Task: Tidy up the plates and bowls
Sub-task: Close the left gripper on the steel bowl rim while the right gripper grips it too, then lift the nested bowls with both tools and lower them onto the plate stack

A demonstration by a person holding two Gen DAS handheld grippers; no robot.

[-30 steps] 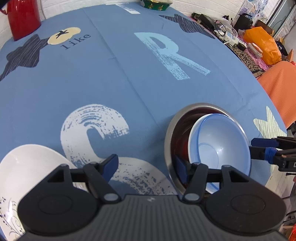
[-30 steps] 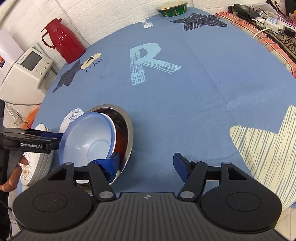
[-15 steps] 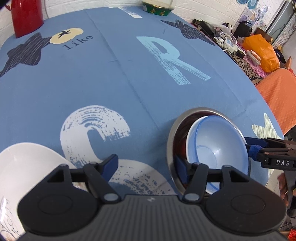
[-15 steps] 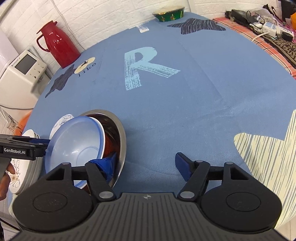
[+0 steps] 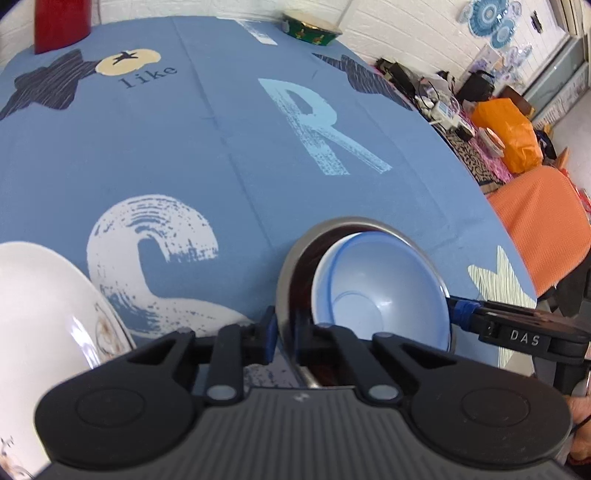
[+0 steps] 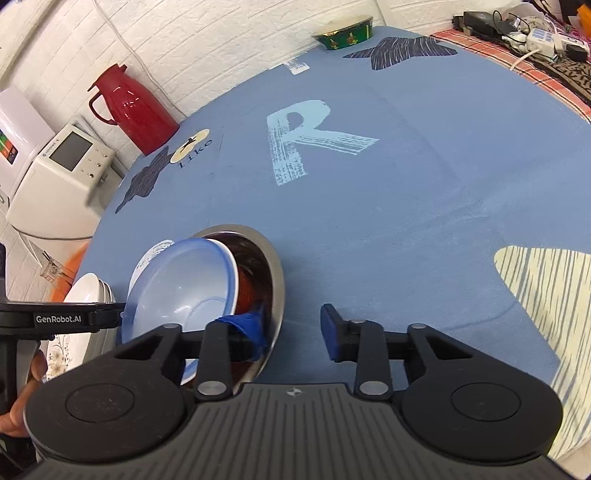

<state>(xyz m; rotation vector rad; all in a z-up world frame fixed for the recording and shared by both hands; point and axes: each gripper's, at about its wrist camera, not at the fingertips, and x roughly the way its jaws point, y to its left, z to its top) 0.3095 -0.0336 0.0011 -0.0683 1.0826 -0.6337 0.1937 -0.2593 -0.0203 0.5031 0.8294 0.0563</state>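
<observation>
A steel bowl point(image 5: 351, 223) point(image 6: 275, 266) stands on the blue tablecloth near its front edge. A light blue bowl point(image 5: 376, 288) point(image 6: 181, 291) leans tilted inside it, over a red-brown bowl point(image 6: 247, 295). My left gripper point(image 5: 284, 332) is shut on the steel bowl's near rim, one finger inside and one outside. On the opposite side my right gripper point(image 6: 291, 328) is open and straddles the rim, with its left finger point(image 6: 251, 326) inside the bowl. White plates point(image 5: 37, 314) point(image 6: 90, 295) are stacked to the left of the bowls.
A red thermos point(image 6: 133, 110) and a green patterned bowl point(image 6: 343, 33) stand at the table's far edge. A white appliance point(image 6: 55, 173) sits beyond the table on the left. An orange bag point(image 5: 509, 133) and cables clutter a side surface on the right.
My left gripper went from open to shut on the steel bowl's rim. The right gripper's fingers have drawn closer together around the opposite rim.
</observation>
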